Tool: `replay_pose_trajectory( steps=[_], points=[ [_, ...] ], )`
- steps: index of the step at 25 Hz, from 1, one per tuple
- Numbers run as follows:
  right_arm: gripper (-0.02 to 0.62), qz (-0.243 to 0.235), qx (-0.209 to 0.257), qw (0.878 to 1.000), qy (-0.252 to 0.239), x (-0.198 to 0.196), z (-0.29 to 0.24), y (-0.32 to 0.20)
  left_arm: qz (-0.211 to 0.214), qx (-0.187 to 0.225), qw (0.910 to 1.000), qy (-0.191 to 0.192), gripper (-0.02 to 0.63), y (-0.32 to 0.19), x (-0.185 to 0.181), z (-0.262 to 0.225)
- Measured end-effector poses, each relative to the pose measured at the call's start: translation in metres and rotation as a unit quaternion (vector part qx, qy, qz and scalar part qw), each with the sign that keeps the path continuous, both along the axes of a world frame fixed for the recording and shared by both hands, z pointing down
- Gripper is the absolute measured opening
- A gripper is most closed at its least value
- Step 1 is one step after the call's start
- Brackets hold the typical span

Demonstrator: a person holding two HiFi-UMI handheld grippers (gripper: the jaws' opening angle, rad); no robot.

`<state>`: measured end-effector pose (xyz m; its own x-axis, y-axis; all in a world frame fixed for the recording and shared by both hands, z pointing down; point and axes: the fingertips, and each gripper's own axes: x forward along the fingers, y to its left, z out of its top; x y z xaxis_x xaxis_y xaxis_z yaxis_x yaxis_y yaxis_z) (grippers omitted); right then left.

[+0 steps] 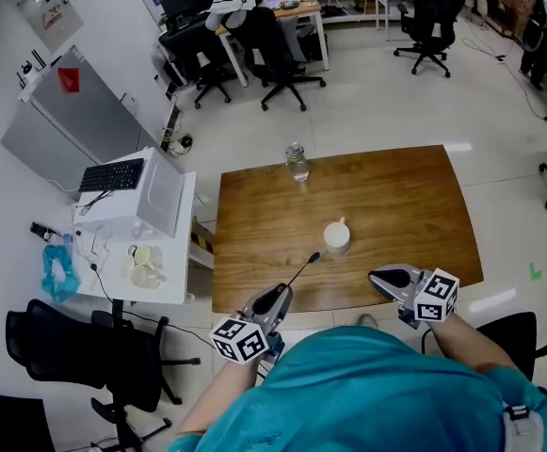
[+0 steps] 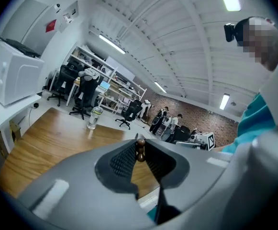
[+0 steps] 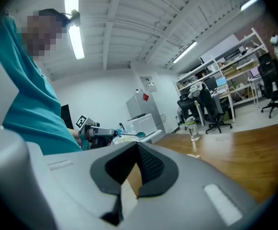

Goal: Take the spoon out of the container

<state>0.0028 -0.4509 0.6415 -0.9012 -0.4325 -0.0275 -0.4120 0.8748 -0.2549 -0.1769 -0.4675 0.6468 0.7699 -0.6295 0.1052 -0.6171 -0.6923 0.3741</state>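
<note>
A white cup-like container (image 1: 337, 236) stands on the wooden table (image 1: 395, 191), right of its middle. My left gripper (image 1: 281, 293) hovers at the table's front edge, shut on the dark handle of the spoon (image 1: 303, 268). The spoon points up and right toward the container but is outside it. The beaded handle end (image 2: 140, 148) sits pinched between the pads in the left gripper view. From the right gripper view the spoon (image 3: 129, 135) shows a teal bowl. My right gripper (image 1: 377, 277), at the front right edge, is shut with nothing in it.
A clear water bottle (image 1: 297, 162) stands at the table's far edge. A white cabinet (image 1: 132, 252) with a keyboard and a box on top flanks the table's left side. Office chairs (image 1: 278, 50) and desks stand beyond, and a black chair (image 1: 75, 351) is at my left.
</note>
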Motion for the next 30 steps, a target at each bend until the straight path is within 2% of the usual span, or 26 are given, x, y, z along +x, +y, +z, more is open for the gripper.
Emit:
replay_pose_trajectory(
  steps=[7, 11, 16, 19, 25, 30],
  points=[
    [0.002, 0.057, -0.014, 0.998, 0.009, -0.085, -0.003, 0.076, 0.049, 0.064, 0.9967, -0.009, 0.054, 0.067, -0.082, -0.016],
    [0.002, 0.069, -0.007, 0.997, 0.021, -0.096, -0.024, 0.123, 0.064, 0.100, 0.9929, -0.004, 0.055, 0.112, -0.088, -0.033],
    [0.002, 0.074, 0.013, 0.997, 0.025, -0.079, -0.040, 0.182, 0.072, 0.123, 0.9897, -0.007, 0.055, 0.170, -0.067, -0.050],
    [0.002, 0.069, 0.033, 0.997, 0.017, -0.055, -0.047, 0.223, 0.068, 0.131, 0.9889, -0.013, 0.055, 0.210, -0.044, -0.056],
    [0.002, 0.055, 0.051, 0.997, 0.014, 0.026, -0.041, 0.337, 0.064, 0.122, 0.9904, -0.006, 0.055, 0.308, 0.048, -0.062],
    [0.002, 0.041, 0.042, 0.998, 0.005, 0.082, -0.021, 0.414, 0.063, 0.114, 0.9915, -0.004, 0.055, 0.383, 0.112, -0.056]
  ],
)
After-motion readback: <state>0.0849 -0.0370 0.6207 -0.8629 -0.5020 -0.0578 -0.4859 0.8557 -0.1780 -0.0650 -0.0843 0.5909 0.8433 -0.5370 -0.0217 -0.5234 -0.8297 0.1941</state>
